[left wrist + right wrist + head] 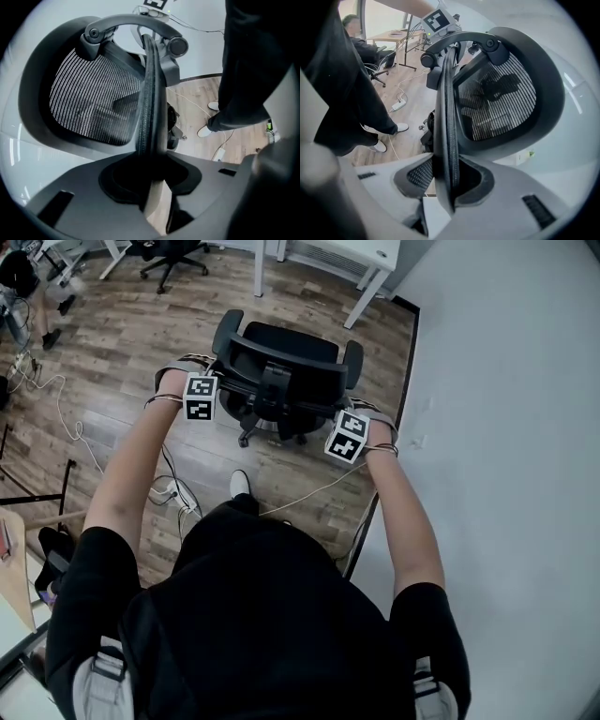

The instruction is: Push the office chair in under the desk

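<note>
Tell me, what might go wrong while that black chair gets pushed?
The white cable on the wooden floor lies behind the black mesh office chair, by the person's white shoe; a step forward might catch it. The left tongs and right tongs clamp only the chair's thin rim, so either might slip.

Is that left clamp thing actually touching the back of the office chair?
Touching. The left gripper view shows the left gripper with its jaws closed on the side rim of the office chair's backrest, which runs straight between them with no gap.
</note>
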The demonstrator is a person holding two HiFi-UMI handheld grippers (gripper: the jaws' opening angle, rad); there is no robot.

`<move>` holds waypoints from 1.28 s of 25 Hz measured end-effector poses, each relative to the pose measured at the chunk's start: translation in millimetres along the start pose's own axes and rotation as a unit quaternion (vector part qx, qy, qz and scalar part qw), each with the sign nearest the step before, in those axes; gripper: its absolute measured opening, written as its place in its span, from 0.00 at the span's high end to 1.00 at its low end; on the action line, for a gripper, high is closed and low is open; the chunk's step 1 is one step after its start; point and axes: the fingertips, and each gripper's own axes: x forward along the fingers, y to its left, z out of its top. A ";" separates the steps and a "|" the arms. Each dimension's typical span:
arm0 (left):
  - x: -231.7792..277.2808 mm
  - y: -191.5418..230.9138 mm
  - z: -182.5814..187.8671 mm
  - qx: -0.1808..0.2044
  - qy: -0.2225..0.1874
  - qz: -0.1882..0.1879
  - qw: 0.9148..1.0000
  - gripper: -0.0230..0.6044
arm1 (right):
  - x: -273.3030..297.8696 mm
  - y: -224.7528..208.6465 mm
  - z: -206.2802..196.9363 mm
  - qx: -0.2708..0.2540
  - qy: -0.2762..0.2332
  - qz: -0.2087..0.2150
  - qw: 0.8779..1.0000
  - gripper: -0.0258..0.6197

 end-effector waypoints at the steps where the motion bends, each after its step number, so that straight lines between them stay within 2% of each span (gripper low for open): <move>1: 4.6 8.3 -2.1 0.002 -0.002 0.000 1.000 0.77 | 4.1 -8.0 0.4 0.002 0.001 0.000 1.000 0.77; 9: 30.7 53.4 -10.7 0.018 -0.032 0.004 0.999 0.77 | 27.0 -50.4 0.8 0.027 0.022 0.001 0.999 0.77; 15: 49.7 91.7 -13.7 0.037 -0.056 0.017 0.998 0.78 | 43.0 -88.6 -4.4 0.032 0.035 -0.015 0.999 0.77; 20: 66.9 123.0 -15.0 0.043 -0.072 0.014 0.996 0.79 | 56.1 -119.7 -9.6 0.036 0.043 -0.024 0.998 0.77; 32: 115.9 207.9 -8.7 0.047 -0.077 0.009 0.996 0.79 | 94.2 -207.9 -37.2 0.031 0.043 -0.030 0.998 0.77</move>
